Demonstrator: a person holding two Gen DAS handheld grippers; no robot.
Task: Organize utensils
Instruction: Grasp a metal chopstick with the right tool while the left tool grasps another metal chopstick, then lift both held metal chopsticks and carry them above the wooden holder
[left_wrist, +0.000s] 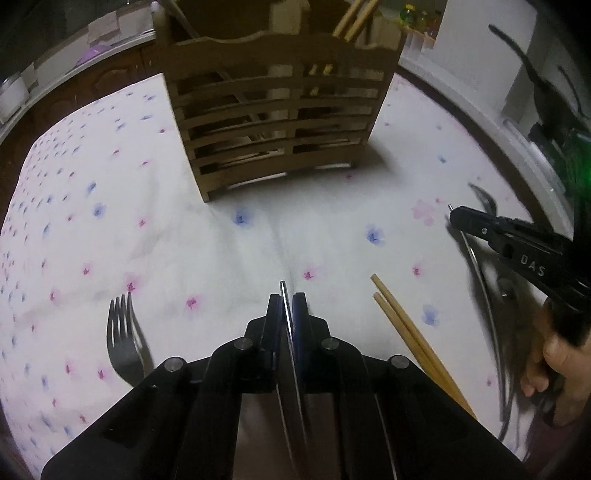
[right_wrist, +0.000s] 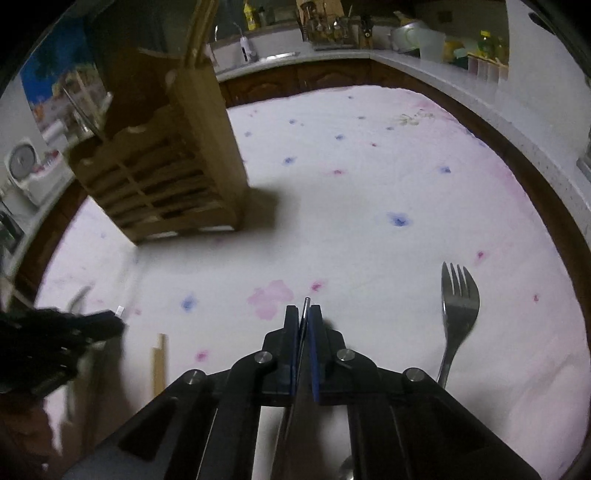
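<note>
left grip: I have the left gripper (left_wrist: 287, 299) clamped on the thin metal handle (left_wrist: 283, 291) of a utensil, edge-on between the pads. Can't tell which type.
right grip: right gripper (right_wrist: 304, 308) clamped the same way on a second metal handle (right_wrist: 306, 303). Rounded end just shows at the bottom of its own view, maybe a spoon, not sure.
targets: wooden caddy (left_wrist: 273, 110) stands upright on the floral cloth (left_wrist: 221, 229), well ahead of both grippers, chopsticks already standing in it.
still loose: fork (left_wrist: 123, 343) and a chopstick pair (left_wrist: 402, 328) lie flat on the cloth.
handling: my guess is stiff, light, slick steel. A narrow handle can pivot in the pads, so I'd hold near mid-handle and keep squeeze firm.
left view only: shows the right gripper from the side with a fork-like head past its tip, plus the person's hand (left_wrist: 546, 365).
right view only: shows a second fork (right_wrist: 458, 306) lying just right of its jaws.
</note>
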